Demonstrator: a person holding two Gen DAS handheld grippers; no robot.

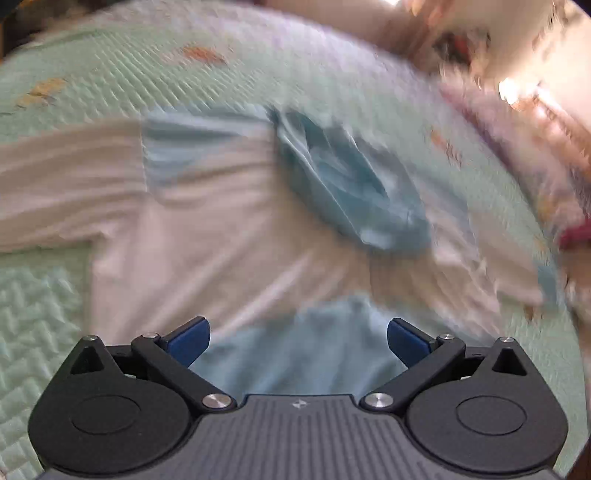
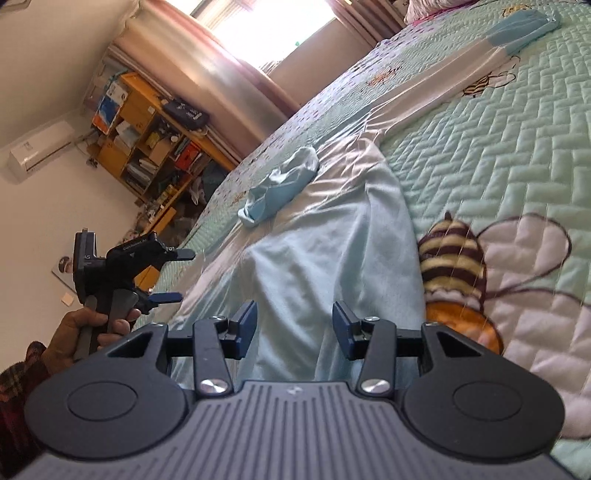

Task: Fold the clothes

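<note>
I see my left gripper spread wide, empty, above the white-and-pale-blue shirt mid-frame; my right gripper is released over its blue hem.

This is a bedroom in a home. A wide bed with a mint-green quilted bedspread fills most of the right wrist view, and the cover has embroidered cartoon bees on it. A pink patterned pillow lies at the far end of the bed. Beside the bed stands an open yellow wooden shelf crowded with boxes and books. Pink curtains hang at a bright window, and a white wall air conditioner is mounted on the cream wall.
</note>
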